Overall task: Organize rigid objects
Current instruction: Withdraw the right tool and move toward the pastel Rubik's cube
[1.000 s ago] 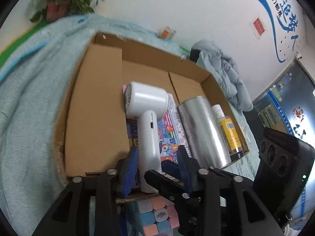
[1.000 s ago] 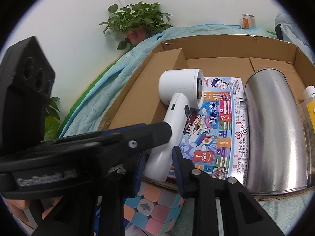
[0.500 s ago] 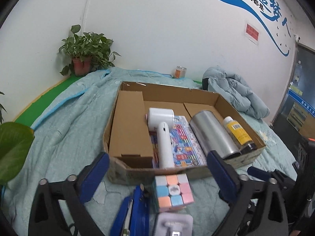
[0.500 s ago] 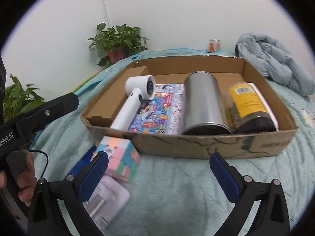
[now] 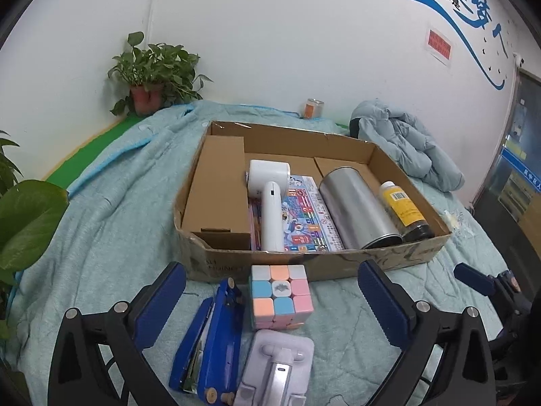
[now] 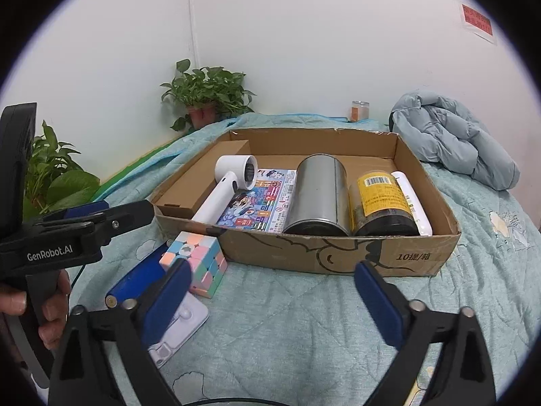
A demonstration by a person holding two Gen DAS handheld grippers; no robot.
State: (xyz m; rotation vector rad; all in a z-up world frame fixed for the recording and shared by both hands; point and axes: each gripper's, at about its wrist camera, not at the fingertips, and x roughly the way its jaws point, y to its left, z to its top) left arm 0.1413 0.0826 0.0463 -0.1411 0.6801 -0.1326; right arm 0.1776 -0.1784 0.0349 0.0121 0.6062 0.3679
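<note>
1. Left wrist view: left tool [image 5: 270,287] is opening, nothing between its jaws. Pastel puzzle cube [image 5: 280,296], blue stapler [image 5: 211,341] and lilac phone stand [image 5: 275,368] crowd the bed's near edge; grabbing one risks nudging its neighbours.
2. Right wrist view: right tool [image 6: 272,291] gapes, empty. Shallow brown cardboard box [image 6: 338,253] is nearly full; an added item could jam against the white handheld fan [image 6: 230,182].

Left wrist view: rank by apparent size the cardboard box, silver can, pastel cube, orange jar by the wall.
1. cardboard box
2. silver can
3. pastel cube, though it sits nearest the camera, so it looks inflated
4. orange jar, farthest away
</note>
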